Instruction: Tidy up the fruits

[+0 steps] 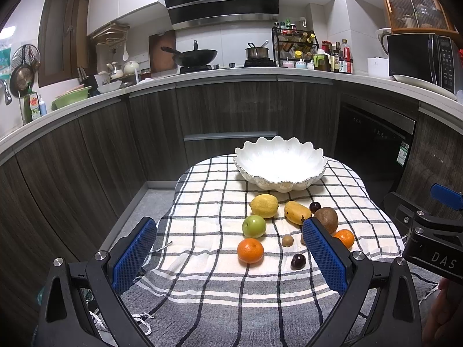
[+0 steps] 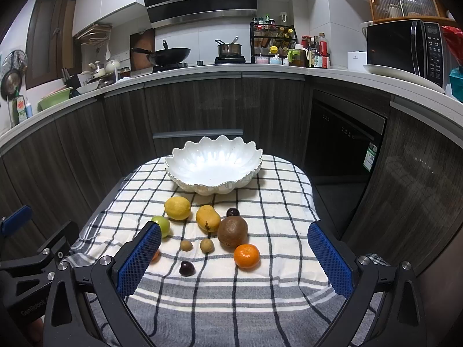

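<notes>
Waiting wide open and empty, the left gripper (image 1: 228, 256) and right gripper (image 2: 234, 257) hover at the near edge of the checked cloth (image 2: 277, 202), where the fruit lies loose in front of the white scalloped bowl (image 2: 214, 167) at the far end. Lemon (image 2: 177, 208) and kiwi (image 2: 232, 231) look firm enough for a squeeze across the middle; the mango (image 2: 207, 218) probably bruises, and the round cherries (image 2: 186, 268) may roll. A left pad hides half the green apple (image 2: 162, 225) and most of one orange (image 2: 155, 256).

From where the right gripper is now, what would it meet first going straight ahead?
Likely the dark plum or the orange tangerine on the checked cloth; depth is unclear. The right gripper is open and empty.
</notes>
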### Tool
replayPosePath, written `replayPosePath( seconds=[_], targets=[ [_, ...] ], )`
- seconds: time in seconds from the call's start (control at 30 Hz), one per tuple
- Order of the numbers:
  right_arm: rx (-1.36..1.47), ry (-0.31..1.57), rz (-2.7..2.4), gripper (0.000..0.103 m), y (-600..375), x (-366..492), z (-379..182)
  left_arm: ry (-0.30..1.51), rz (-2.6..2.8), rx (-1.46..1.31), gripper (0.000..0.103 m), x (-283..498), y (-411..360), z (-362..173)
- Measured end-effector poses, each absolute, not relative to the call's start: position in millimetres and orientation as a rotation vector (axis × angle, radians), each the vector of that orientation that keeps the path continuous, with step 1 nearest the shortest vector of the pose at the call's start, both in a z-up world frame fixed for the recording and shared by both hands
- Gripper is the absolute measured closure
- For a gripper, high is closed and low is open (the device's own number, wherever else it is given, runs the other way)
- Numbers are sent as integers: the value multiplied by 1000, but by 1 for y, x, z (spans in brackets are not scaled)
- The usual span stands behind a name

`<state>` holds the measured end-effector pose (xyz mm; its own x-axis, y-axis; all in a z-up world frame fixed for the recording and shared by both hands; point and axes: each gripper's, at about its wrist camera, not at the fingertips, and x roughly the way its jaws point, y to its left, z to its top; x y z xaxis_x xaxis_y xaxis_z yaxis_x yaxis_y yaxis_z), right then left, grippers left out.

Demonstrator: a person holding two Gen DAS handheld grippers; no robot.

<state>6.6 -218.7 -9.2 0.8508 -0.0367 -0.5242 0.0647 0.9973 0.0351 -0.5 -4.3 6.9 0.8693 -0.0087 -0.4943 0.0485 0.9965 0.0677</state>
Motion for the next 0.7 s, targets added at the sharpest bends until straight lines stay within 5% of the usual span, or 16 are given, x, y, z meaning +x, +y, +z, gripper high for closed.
replayPosePath(
  seconds=[0.7],
  targets=[
    [54,556,-54,1,-219,7,-9,518,-30,80,0,-2,-2,7]
  ],
)
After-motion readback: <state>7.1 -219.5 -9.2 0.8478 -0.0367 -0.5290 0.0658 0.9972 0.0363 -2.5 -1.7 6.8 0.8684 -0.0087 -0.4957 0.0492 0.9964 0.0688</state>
